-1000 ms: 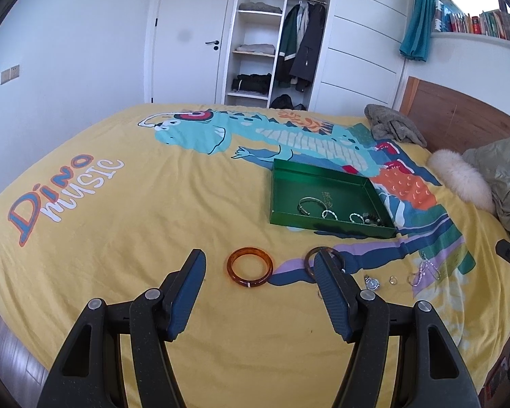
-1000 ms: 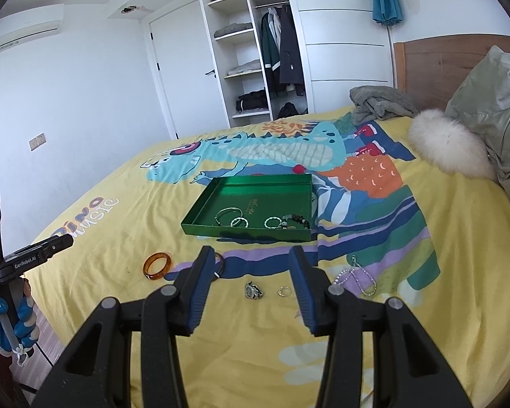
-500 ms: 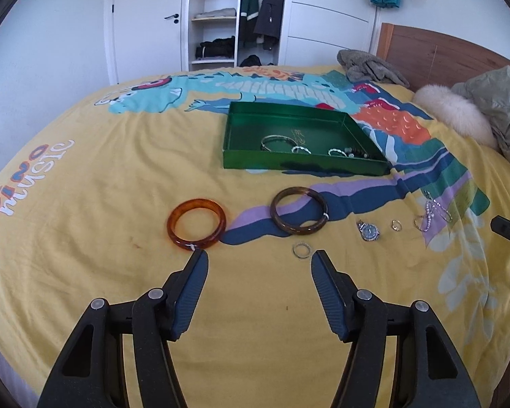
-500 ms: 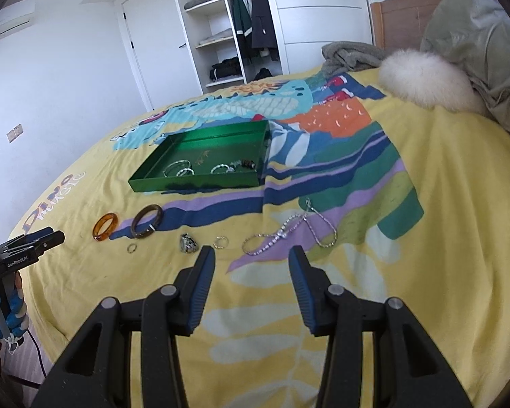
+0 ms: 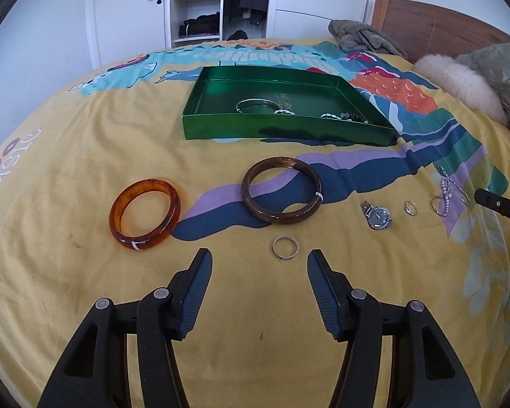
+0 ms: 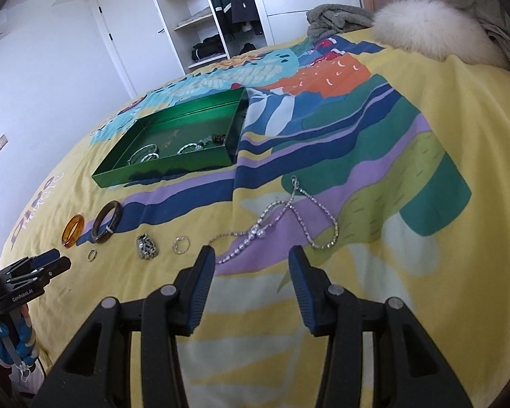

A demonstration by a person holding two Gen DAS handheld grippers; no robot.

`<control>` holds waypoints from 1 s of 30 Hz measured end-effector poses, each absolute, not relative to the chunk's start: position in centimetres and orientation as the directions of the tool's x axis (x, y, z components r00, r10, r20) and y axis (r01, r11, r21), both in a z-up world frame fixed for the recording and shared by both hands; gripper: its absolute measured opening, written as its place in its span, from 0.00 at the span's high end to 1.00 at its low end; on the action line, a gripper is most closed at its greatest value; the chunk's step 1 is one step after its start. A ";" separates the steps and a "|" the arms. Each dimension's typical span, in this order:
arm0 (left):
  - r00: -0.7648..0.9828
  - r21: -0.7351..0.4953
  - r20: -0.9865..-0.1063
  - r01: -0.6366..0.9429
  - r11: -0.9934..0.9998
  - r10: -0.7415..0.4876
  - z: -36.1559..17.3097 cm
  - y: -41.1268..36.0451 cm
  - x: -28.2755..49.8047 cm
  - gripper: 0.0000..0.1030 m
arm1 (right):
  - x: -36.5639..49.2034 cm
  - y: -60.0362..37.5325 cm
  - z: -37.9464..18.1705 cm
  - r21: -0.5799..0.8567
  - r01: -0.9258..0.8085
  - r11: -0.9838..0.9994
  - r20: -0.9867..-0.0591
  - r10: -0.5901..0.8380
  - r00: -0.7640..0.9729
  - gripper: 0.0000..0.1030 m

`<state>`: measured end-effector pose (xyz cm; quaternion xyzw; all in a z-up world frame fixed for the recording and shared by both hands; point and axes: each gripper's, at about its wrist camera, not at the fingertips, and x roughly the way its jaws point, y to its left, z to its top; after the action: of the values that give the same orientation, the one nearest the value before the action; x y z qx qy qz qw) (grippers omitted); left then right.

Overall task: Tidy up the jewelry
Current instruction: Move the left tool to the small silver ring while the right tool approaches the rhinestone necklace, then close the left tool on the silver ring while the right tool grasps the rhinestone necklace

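Observation:
Loose jewelry lies in a row on the yellow bedspread: an orange bangle [image 5: 144,240], a brown bangle [image 5: 282,217], a small ring [image 5: 285,247], a watch [image 5: 379,217], another ring [image 5: 410,208] and a silver necklace [image 5: 447,197]. Behind them the green tray [image 5: 282,132] holds several silver pieces. My left gripper [image 5: 259,255] is low over the sheet, its jaws closing with nothing between them; the small ring lies just beyond its tips. My right gripper [image 6: 251,253] is open and empty, just short of the necklace [image 6: 261,231].
A fluffy white cushion [image 6: 421,30] and grey clothing [image 5: 367,39] lie near the wooden headboard. A wardrobe and a door stand beyond the bed's far edge. A person's gloved hand [image 6: 3,343] holds the left gripper [image 6: 51,261] at the bed's left side.
Both grippers have come down and forward towards the row of jewelry, which now looks much larger. The left jaws stand a little narrower. No piece of jewelry has moved.

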<state>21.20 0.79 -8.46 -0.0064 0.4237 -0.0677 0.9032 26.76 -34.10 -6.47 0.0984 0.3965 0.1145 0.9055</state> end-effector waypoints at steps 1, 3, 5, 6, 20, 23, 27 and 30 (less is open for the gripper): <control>0.631 -0.070 -0.765 0.117 0.991 -0.128 -8.6 0.7 21.4 0.44 | 27.4 -34.2 -6.6 0.266 -0.125 0.956 -0.697 0.281 0.659 0.58; 0.629 -0.065 -0.767 0.117 0.991 -0.125 -8.8 0.6 21.9 0.44 | 28.7 -34.3 -6.8 0.263 -0.119 0.958 -0.705 0.275 0.653 0.58; 0.627 -0.065 -0.768 0.119 0.991 -0.126 -9.1 0.5 22.2 0.44 | 30.0 -34.3 -7.2 0.265 -0.114 0.957 -0.714 0.275 0.644 0.49; 0.626 -0.067 -0.769 0.121 0.990 -0.129 -9.2 0.5 22.3 0.44 | 30.5 -34.3 -7.4 0.260 -0.108 0.960 -0.719 0.267 0.642 0.47; 0.614 -0.033 -0.779 0.166 0.986 -0.130 -10.6 -0.6 23.2 0.44 | 34.4 -33.6 -10.4 0.241 -0.095 0.966 -0.776 0.251 0.579 0.47; 0.611 -0.024 -0.781 0.178 0.984 -0.129 -10.8 -1.1 23.7 0.51 | 34.4 -33.8 -10.6 0.248 -0.101 0.964 -0.773 0.259 0.579 0.47; 0.602 -0.033 -0.786 0.184 0.982 -0.139 -11.1 -1.4 24.4 0.59 | 34.5 -34.0 -10.8 0.258 -0.109 0.960 -0.769 0.273 0.578 0.50; 0.593 -0.042 -0.792 0.182 0.982 -0.144 -11.4 -1.3 24.7 0.61 | 34.6 -34.3 -11.0 0.274 -0.107 0.956 -0.767 0.284 0.576 0.53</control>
<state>24.66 -1.27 -11.43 0.0216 0.4418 -0.0914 0.8922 34.61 -34.35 -10.97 0.0991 0.4470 0.1110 0.8821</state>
